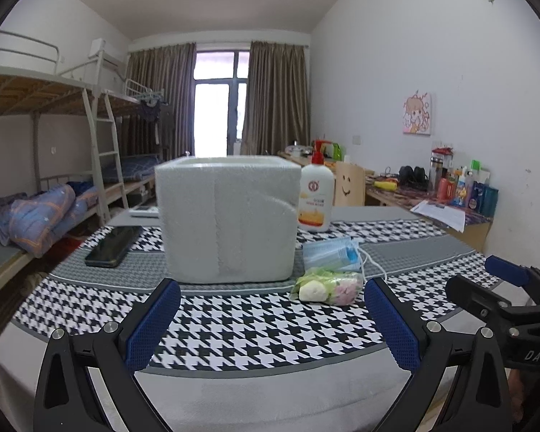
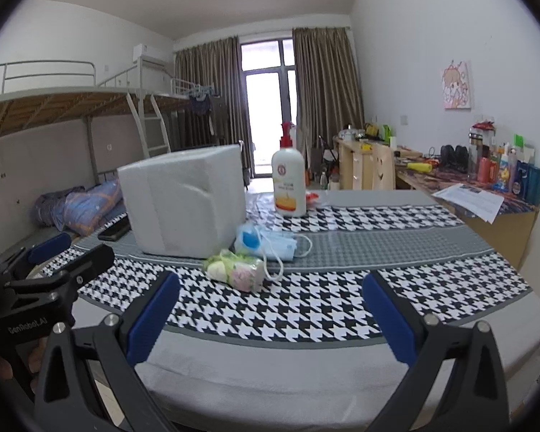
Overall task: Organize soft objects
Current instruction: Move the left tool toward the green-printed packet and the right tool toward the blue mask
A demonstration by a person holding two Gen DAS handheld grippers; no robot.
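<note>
On the worktop, both grippers' fingers spread wide, empty; only the right view shows the mask pack's loops clear of the foam box.

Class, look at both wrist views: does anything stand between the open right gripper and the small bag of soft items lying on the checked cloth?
Nothing visible does. The right gripper is open, and only bare checked cloth lies between it and the bag of soft items. The face masks and foam box sit beyond the bag.

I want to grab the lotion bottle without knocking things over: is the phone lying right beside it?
No, the phone lies left of the foam box, while the lotion bottle stands behind the box's right side.
</note>
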